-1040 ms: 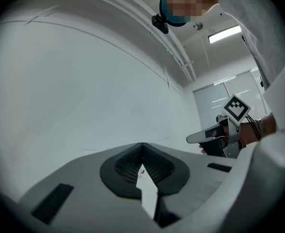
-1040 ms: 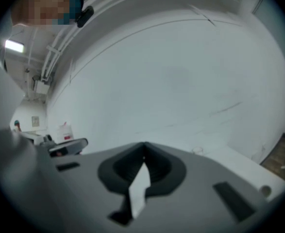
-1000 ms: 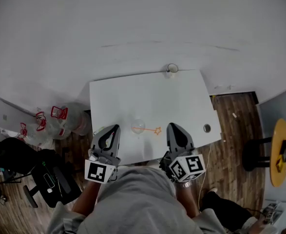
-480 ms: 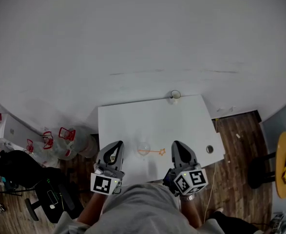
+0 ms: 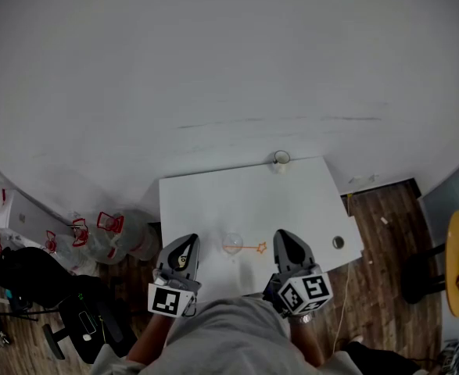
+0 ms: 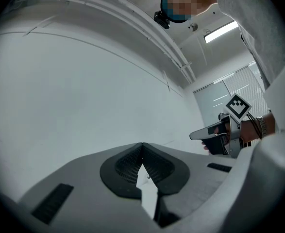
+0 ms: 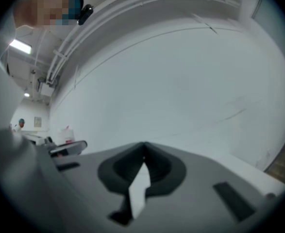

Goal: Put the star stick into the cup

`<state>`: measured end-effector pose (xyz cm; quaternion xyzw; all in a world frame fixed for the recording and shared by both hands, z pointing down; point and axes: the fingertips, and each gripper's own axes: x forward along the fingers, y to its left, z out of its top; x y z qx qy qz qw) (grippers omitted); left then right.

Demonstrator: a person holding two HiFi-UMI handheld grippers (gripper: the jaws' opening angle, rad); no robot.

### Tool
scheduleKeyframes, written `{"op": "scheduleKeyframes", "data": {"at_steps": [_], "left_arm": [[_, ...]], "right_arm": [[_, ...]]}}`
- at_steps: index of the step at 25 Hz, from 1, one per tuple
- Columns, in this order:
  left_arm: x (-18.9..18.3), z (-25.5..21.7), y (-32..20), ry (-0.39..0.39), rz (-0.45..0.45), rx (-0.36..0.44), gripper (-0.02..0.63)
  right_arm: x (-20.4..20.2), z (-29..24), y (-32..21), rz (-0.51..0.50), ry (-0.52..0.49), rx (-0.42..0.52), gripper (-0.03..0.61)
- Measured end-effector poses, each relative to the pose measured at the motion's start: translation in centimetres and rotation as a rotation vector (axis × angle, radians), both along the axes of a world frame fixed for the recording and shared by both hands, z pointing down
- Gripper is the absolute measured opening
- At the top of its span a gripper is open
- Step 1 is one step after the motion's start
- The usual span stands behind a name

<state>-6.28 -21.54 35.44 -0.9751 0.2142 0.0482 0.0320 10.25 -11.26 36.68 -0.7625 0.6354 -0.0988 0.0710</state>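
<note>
Looking down in the head view, see stick (image 5: 249,248) flat on table (image 5: 245,198), not in cup (image 5: 231,244): plain end at the cup's base, star end pointing toward right gripper (image 5: 281,235). Cannot tell whether touching the cup. Find left gripper (image 5: 190,241) and right gripper at the near edge, either side of cup and stick, apart from both.

Turning to the left gripper view, see left gripper (image 6: 142,147) closed tip to tip, nothing between; off to the right, right gripper (image 6: 215,136).

Turning to the right gripper view, see right gripper (image 7: 143,147) closed likewise, empty; at left, left gripper (image 7: 67,148), blurred.
</note>
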Motion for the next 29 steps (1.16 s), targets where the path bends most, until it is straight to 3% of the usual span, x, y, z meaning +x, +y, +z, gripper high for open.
{"op": "scheduleKeyframes", "data": {"at_steps": [29], "left_arm": [[-0.2,1.2,1.0,-0.008,0.030,-0.026,0.029]], "right_arm": [[-1.1,0.5,0.2,-0.011,0.011,-0.022,0.034]]}}
